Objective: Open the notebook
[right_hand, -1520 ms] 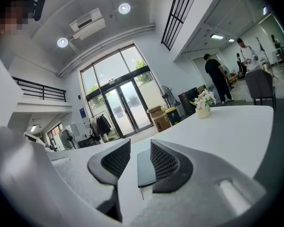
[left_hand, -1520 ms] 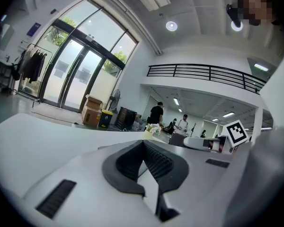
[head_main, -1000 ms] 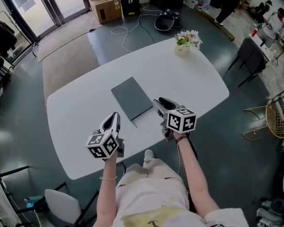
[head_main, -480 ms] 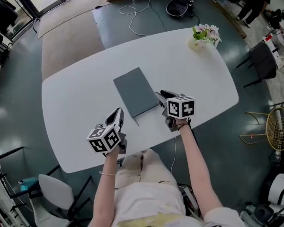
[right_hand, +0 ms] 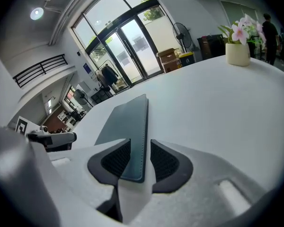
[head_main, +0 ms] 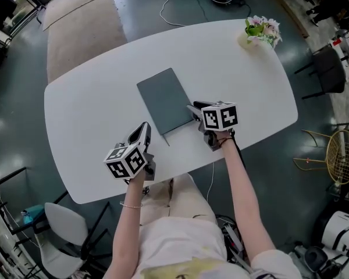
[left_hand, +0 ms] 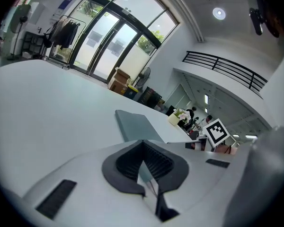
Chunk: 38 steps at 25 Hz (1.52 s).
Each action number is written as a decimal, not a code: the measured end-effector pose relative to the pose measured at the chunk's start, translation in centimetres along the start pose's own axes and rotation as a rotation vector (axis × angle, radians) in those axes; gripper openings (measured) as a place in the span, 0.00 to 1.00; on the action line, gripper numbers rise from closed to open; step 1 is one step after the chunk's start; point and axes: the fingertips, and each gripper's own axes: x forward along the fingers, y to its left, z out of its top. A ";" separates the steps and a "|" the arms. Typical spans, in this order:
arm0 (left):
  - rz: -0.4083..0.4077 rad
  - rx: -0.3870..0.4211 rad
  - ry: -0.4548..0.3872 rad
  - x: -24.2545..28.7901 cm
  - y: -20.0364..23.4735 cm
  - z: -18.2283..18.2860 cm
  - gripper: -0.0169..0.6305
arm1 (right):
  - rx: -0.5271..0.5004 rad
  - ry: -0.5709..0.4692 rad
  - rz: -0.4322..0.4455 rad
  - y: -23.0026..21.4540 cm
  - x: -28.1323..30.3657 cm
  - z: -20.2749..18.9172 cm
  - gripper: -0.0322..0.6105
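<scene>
Right gripper view: my right claw gapes astride a corner of the notebook; my left claw is clenched.

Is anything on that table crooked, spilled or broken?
Nothing really. The closed grey notebook lies flat, merely slanted on the white table, its near corner between the right gripper's open jaws. The flower pot stands upright at the far corner. No spills or damage show.

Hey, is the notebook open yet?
No, the notebook lies closed and flat on the table.
</scene>
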 end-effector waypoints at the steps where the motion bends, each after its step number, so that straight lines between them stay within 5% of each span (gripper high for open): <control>1: 0.003 -0.004 0.002 0.1 0.1 -0.1 0.02 | -0.006 0.017 -0.002 -0.1 0.2 -0.3 0.24; 14: 0.028 -0.039 -0.003 0.6 0.4 -0.7 0.02 | 0.020 0.110 0.065 -0.2 0.7 -0.9 0.18; 38: 0.076 -0.055 -0.131 -4.2 1.6 0.9 0.02 | 0.009 -0.042 0.110 3.9 -2.7 2.3 0.11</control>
